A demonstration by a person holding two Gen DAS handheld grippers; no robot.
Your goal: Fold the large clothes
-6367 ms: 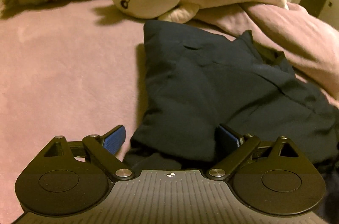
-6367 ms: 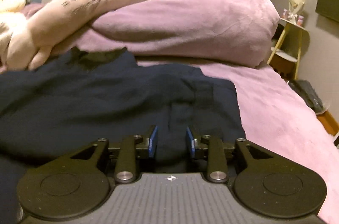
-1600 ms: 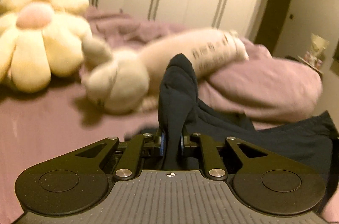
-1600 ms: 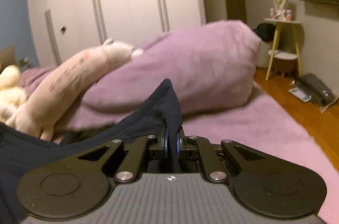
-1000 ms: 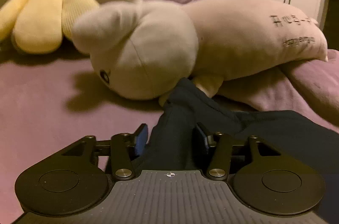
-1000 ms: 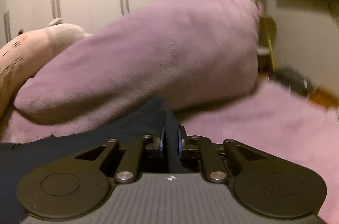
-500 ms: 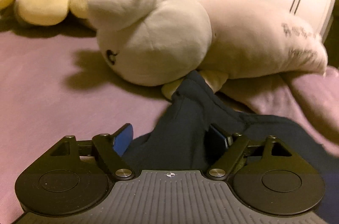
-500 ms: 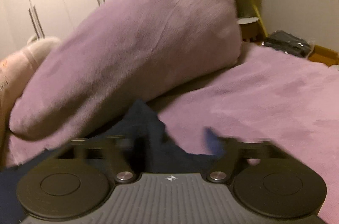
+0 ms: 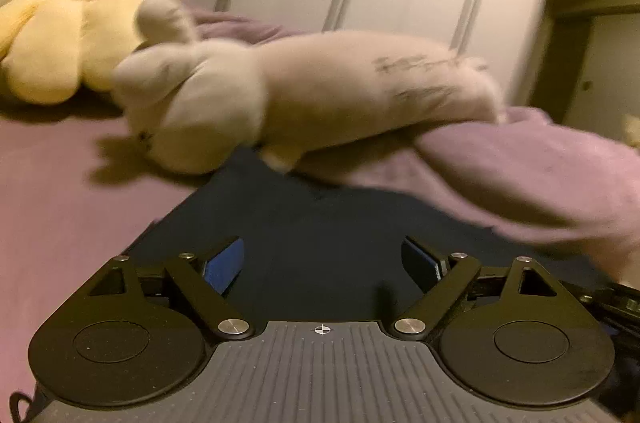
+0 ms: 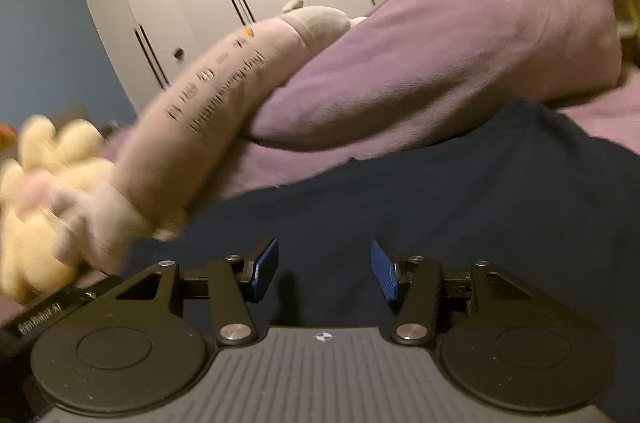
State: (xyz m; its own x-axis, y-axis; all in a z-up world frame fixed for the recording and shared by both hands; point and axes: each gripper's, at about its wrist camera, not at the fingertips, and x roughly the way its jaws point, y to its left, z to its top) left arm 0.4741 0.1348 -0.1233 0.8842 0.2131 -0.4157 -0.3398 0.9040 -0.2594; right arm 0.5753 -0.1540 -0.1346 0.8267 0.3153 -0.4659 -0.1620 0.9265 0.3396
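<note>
A: In the left wrist view, where does the fold stand?

B: The left gripper has its fingers spread wide with nothing between them. The dark navy garment lies flat on the purple bedspread, just under and ahead of the fingers. I judge one fold is laid down and the next grip is not yet taken.

A: Room to move?

B: The garment's left edge runs diagonally toward the cream plush rabbit, which touches or nearly touches its far end. Bare bedspread lies to the left; the bunched purple duvet crowds the right. The yellow flower plush sits well apart.

A: And the right wrist view?

B: The right gripper is likewise parted and empty, over the garment. The rabbit and duvet line the far edge, so there is little room beyond it.

A: Next move?

B: Probably finding a free edge or corner for each gripper, then pinching it and folding away from the rabbit and duvet.
</note>
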